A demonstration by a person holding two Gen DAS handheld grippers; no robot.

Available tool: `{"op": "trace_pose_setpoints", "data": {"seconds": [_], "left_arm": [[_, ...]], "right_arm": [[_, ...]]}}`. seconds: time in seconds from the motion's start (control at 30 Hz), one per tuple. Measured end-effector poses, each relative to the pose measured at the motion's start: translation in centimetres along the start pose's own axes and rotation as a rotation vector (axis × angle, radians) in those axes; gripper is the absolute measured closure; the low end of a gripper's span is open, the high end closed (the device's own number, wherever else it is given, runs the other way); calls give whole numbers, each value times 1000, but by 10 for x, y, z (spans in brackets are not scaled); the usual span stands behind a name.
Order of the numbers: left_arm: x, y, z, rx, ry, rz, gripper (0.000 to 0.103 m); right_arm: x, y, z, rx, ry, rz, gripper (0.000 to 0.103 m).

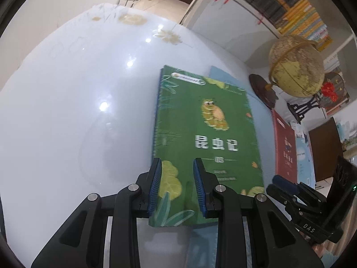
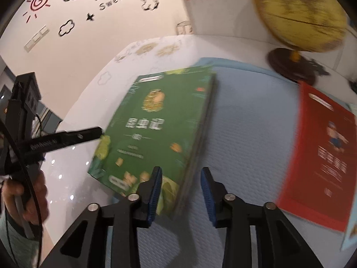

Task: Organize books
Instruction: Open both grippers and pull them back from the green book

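Observation:
A thick green book with a yellow insect on its cover lies half on a blue mat, half on the white table. My left gripper hangs over the book's near left corner. Its jaws stand slightly apart, the cover shows through the gap and nothing is pinched. In the right wrist view the left gripper reaches the book's left edge. My right gripper is open over the book's near right corner; the book's right edge lies in the gap, and its pads do not press it.
A red book lies on the mat to the right, with a light-blue one beside it. A yellow globe on a dark stand rises behind. Bookshelves fill the far right. A person's hand holds the left gripper.

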State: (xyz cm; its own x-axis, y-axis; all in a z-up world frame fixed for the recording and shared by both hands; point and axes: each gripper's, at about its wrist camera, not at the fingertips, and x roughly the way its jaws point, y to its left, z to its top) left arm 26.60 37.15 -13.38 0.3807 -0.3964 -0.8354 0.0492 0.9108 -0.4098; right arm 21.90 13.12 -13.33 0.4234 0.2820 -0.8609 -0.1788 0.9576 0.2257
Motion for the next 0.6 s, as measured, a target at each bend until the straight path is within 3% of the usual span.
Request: {"op": "trace_pose_setpoints", "data": {"seconds": [0.03, 0.27, 0.4, 0.5, 0.57, 0.6], "left_arm": [[-2, -5, -1, 8, -4, -3, 78], [-11, -51, -12, 75, 2, -67, 78], [-10, -95, -20, 181, 17, -85, 78], [-8, -128, -26, 258, 32, -100, 76], [-8, -149, -32, 307, 40, -110, 76], [-8, -156, -35, 322, 41, -111, 75]], "right_arm": [[-7, -9, -9, 9, -13, -23, 49], [-40, -70, -84, 83, -5, -214, 49], [-53, -105, -127, 170, -3, -311, 49], [-61, -118, -138, 199, -49, -347, 48], [-60, -121, -137, 193, -69, -386, 43], [-58, -122, -135, 190, -78, -402, 32]]}}
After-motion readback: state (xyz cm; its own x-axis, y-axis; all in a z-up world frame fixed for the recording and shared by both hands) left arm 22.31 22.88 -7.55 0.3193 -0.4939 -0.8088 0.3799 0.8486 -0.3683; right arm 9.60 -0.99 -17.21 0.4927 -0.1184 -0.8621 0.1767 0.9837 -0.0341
